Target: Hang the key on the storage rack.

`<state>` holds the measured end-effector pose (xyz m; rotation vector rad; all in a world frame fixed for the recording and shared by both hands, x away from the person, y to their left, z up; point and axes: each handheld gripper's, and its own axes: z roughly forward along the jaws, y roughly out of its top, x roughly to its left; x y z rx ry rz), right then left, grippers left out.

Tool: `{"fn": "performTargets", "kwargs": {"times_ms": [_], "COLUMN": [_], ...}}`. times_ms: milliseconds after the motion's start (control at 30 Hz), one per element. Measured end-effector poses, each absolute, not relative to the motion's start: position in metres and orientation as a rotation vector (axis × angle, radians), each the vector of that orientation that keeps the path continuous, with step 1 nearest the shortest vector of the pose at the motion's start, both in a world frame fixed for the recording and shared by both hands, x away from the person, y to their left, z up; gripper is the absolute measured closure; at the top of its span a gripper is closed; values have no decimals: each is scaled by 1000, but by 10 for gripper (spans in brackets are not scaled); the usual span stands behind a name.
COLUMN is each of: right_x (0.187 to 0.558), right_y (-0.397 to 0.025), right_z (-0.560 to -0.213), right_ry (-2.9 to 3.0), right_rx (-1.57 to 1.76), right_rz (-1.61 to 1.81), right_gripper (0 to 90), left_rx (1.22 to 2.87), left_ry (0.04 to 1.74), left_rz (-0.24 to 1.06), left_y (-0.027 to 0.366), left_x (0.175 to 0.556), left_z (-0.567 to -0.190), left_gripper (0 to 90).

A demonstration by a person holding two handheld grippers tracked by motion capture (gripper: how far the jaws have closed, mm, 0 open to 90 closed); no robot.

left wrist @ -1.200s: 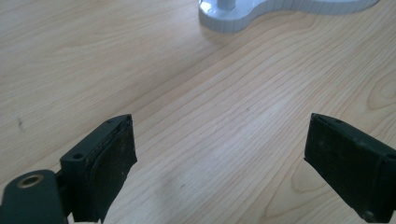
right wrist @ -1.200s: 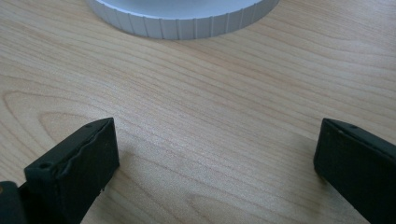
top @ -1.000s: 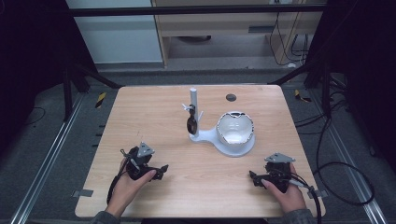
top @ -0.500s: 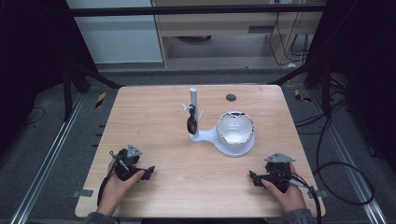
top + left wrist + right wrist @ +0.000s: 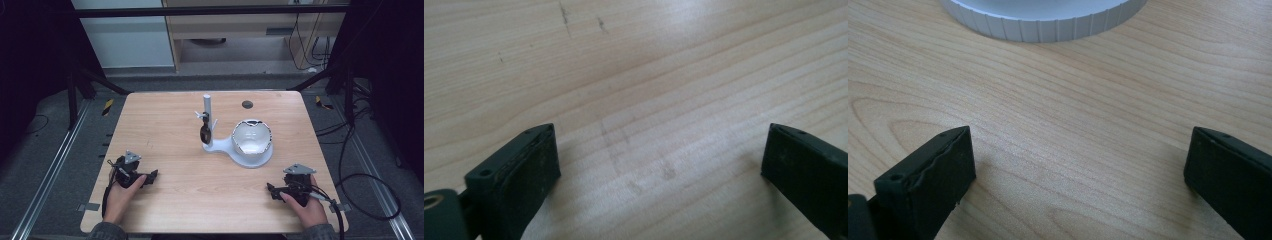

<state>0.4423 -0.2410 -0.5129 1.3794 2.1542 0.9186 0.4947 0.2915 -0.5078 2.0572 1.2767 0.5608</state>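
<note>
Sliding back toward the near-left edge of the worktop [image 5: 165, 125], the left tongs [image 5: 150, 176] rest spread and empty like the right tongs [image 5: 272, 190], well apart from the white stand [image 5: 235, 150] mid-worktop, so no reach has begun.

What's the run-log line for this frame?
left gripper: open, empty, on table | right gripper: open, empty | white stand: mid-table, untouched
</note>
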Motion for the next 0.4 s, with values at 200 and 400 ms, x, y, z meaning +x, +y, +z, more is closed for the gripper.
{"fn": "performTargets", "kwargs": {"times_ms": [200, 400], "right_x": [442, 442], "right_y": [-241, -241], "right_z": [-513, -513], "right_ry": [2154, 2153], "right_rx": [1376, 1377], "right_rz": [917, 916], "right_gripper": [4, 4], "left_rx": [2056, 2058], "left_ry": [1286, 1285], "left_rz": [566, 561], "left_y": [291, 292], "left_x": [496, 496], "left_z": [-508, -508], "left_gripper": [0, 0]}}
